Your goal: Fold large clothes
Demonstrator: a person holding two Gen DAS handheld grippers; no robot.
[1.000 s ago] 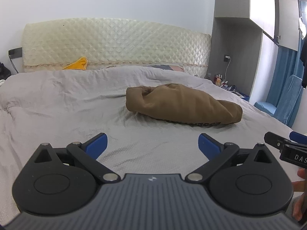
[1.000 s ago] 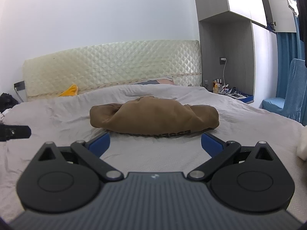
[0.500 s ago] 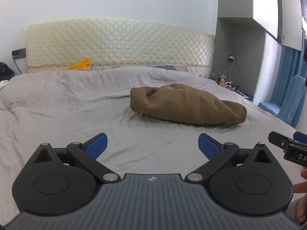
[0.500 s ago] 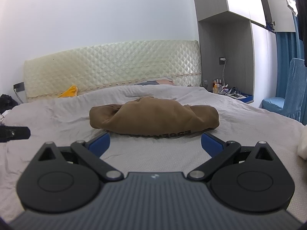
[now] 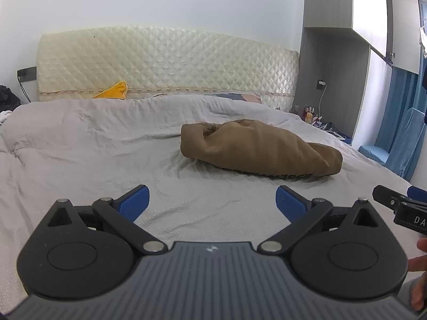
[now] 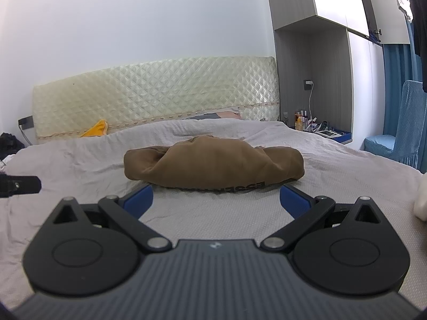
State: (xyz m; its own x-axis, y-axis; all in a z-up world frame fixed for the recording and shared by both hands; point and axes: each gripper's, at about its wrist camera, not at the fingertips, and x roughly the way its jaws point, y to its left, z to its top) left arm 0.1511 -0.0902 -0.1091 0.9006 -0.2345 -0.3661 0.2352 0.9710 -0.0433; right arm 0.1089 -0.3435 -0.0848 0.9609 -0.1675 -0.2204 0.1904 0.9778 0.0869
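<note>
Both tools — left tool (image 5: 212, 201), right tool (image 6: 216, 198) — gape apart; rumpled brown garment (image 6: 213, 164) lumps on crinkled grey bedspread (image 5: 80, 144).

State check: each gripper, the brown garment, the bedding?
left gripper: open, empty, above the bed
right gripper: open, empty, short of the garment
brown garment: bunched in a heap, unfolded, untouched
grey bedding: spread out, wrinkled

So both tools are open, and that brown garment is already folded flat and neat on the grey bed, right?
Not quite. Both tools are open, the left tool and the right tool, and the brown garment does lie on the grey bed. But it is not folded flat: the right wrist view shows it bunched into a rumpled heap.
</note>
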